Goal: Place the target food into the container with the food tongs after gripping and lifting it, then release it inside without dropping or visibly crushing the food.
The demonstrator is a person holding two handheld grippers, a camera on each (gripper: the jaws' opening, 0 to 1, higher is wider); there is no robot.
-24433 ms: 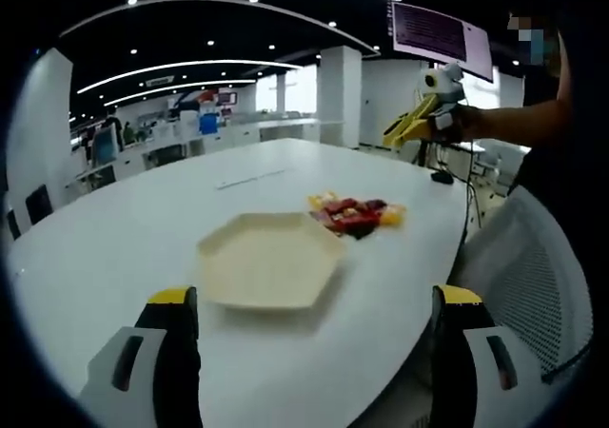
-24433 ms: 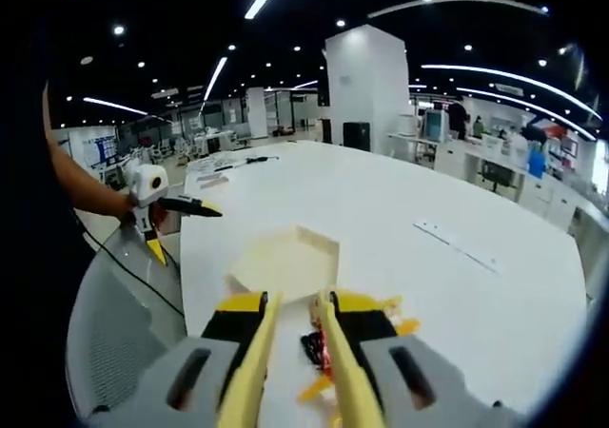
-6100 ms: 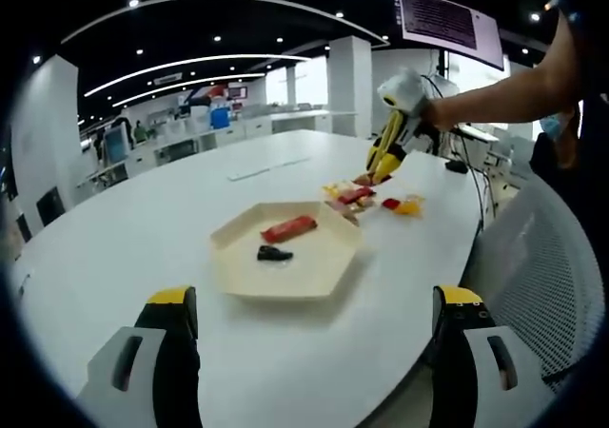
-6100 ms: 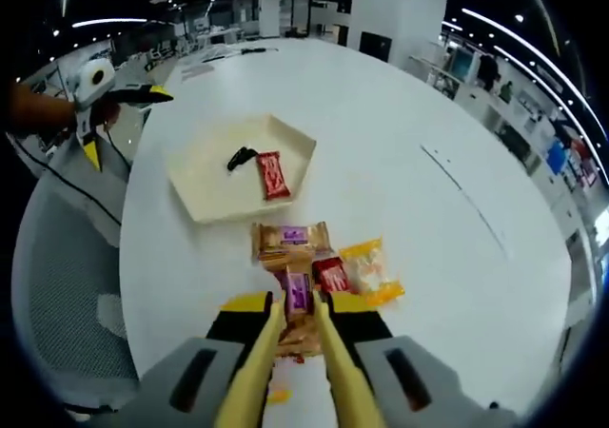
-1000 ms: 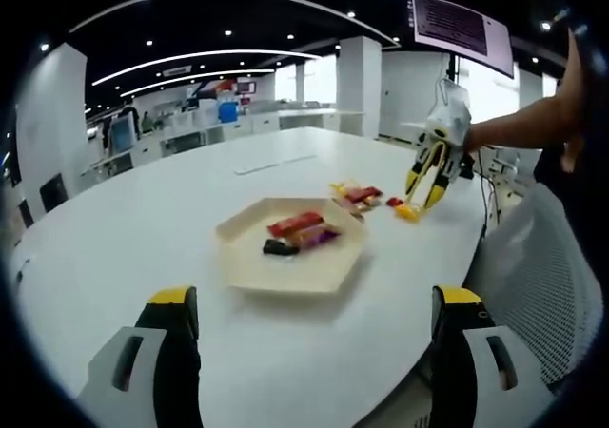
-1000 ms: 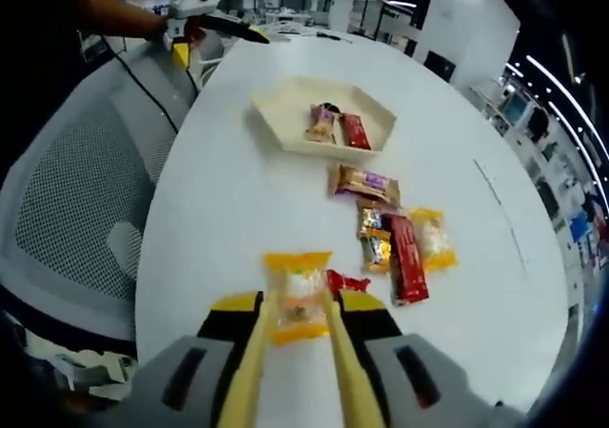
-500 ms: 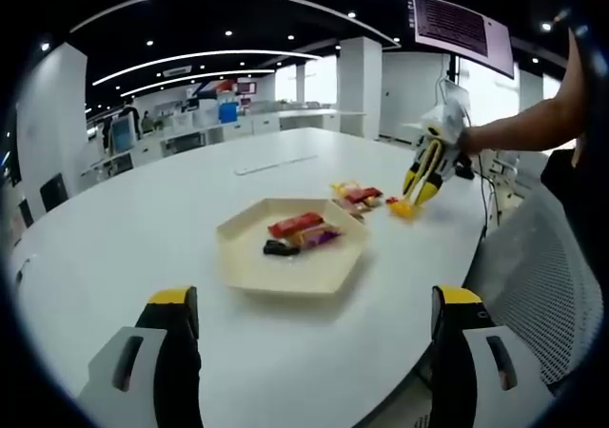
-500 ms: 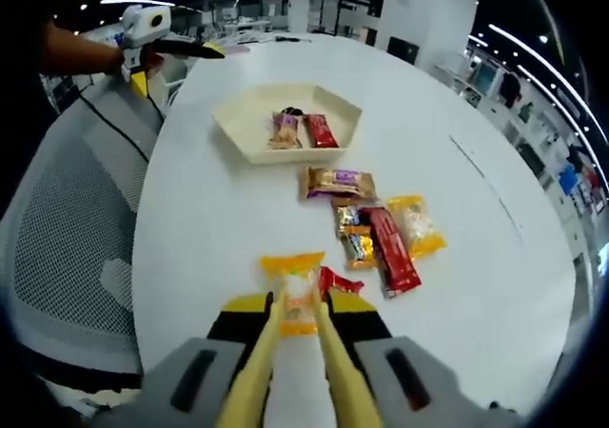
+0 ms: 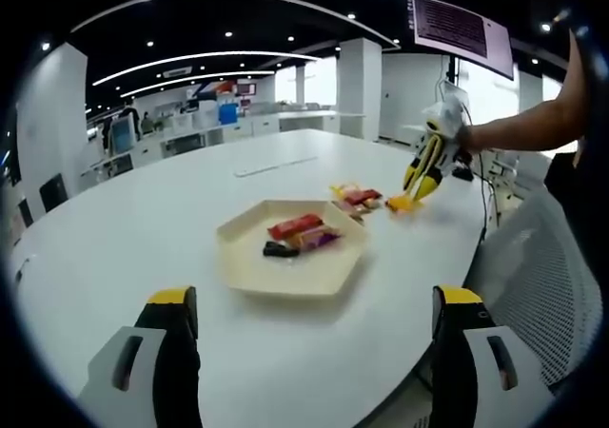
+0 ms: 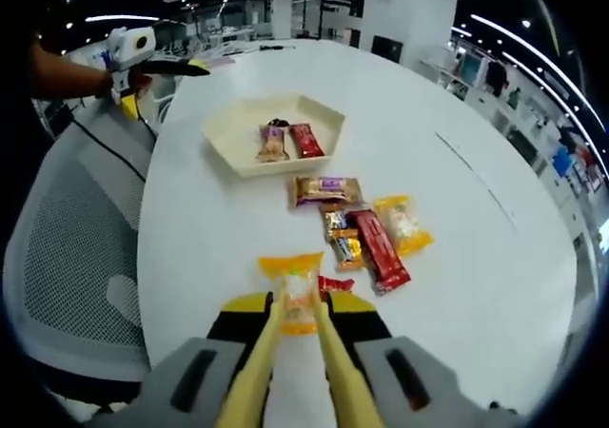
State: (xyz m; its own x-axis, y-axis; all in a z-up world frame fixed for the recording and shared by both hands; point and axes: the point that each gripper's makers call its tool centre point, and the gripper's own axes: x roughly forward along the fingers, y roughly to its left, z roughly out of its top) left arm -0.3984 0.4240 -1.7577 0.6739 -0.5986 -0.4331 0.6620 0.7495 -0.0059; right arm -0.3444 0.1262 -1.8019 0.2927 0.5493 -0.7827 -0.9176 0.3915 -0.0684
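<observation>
From my left gripper [image 9: 309,352], whose black, yellow-tipped jaws stood wide apart with nothing between them, I saw the cream hexagonal tray [image 9: 328,271] on the white oval table [image 9: 143,219], holding a red bar, a purple packet and a small dark piece. Right of the tray lay the loose heap of snack packets [image 9: 357,198], and further right my right gripper [image 9: 411,196] held the yellow tongs [image 10: 290,352]. In my right gripper view those tongs were pinched onto a clear, orange-edged snack packet [image 10: 293,285], which was just beside a small red wrapper [image 10: 335,283] and well short of the tray.
</observation>
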